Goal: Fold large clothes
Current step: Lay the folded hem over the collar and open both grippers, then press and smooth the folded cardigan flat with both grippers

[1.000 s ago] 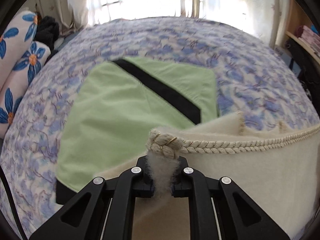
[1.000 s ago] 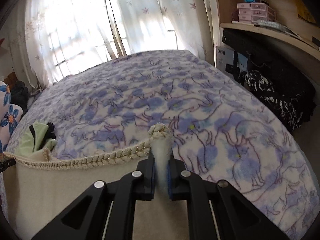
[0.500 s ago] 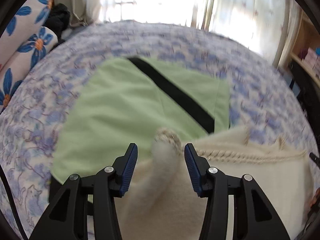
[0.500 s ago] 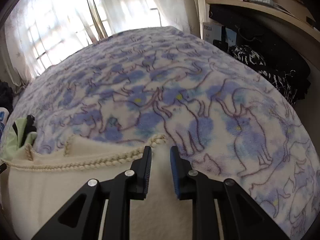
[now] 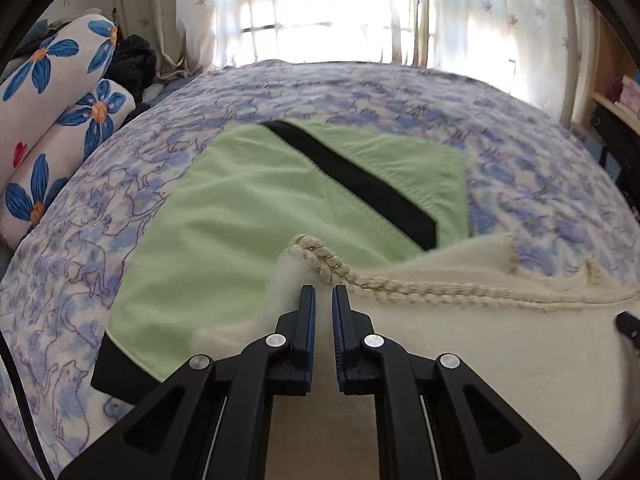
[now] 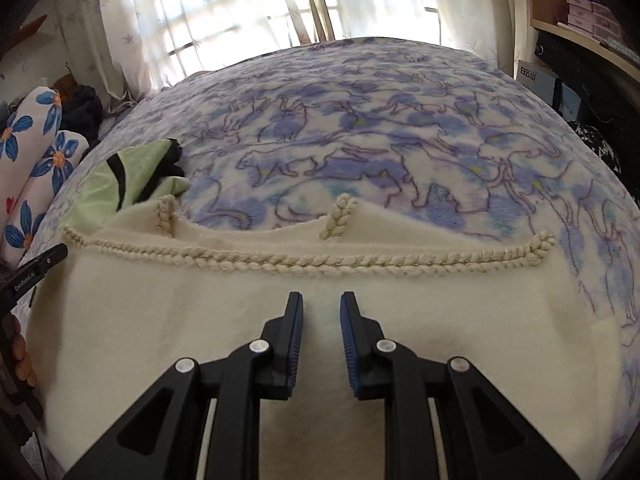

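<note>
A cream fleece garment [image 6: 280, 320] with a braided rope trim [image 6: 304, 261] lies flat on the bed, its folded edge toward the window. It also shows in the left wrist view [image 5: 480, 340]. My left gripper [image 5: 323, 294] hovers over its left corner, jaws a narrow gap apart and holding nothing. My right gripper [image 6: 321, 300] is open and empty above the middle of the cream cloth, just short of the trim. A light green garment [image 5: 248, 216] with a black stripe lies partly under the cream one's left corner.
The bed has a blue-and-white cat-print blanket [image 6: 400, 128]. Flower-print pillows [image 5: 52, 120] and dark clothes sit at the left. A curtained window is behind the bed. Shelves and dark items [image 6: 592, 80] stand at the right.
Both grippers let go of the cream garment's corners and drew back. The cloth dropped flat on the bed. The left jaws opened wide, then narrowed.
</note>
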